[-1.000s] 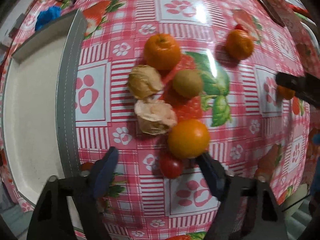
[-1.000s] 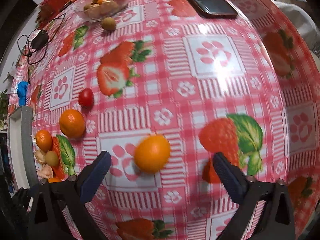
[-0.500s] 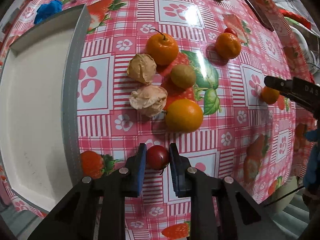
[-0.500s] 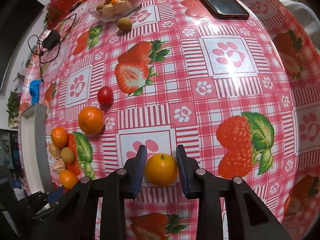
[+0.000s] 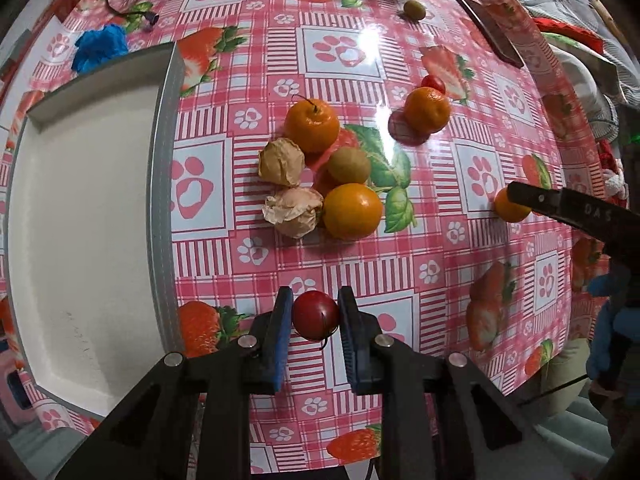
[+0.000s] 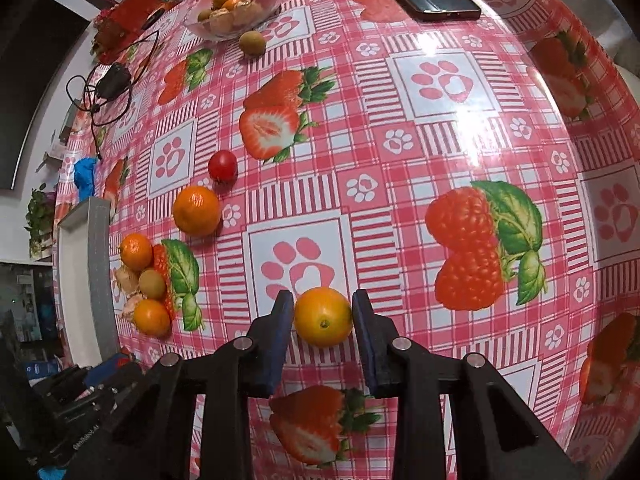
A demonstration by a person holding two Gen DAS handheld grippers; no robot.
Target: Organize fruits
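STEP: carrying fruit to the tray (image 5: 160, 200); lift clear, lower gently, no squeezing | LEFT: left gripper (image 5: 314, 316) pointing straight down, clamped on cherry tomato (image 5: 315, 314), just right of tray | RIGHT: right gripper (image 6: 323, 316) tilted steeply down, gripping small orange (image 6: 323, 316), well right of tray | FAR: fruit pile (image 5: 320, 168) beside tray

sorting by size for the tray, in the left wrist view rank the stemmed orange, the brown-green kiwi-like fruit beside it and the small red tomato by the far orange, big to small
1. stemmed orange, largest.
2. brown-green kiwi-like fruit, clearly smaller.
3. small red tomato, smallest, though it lies farther from the camera and half hidden behind the far orange, so its true size is unsure.
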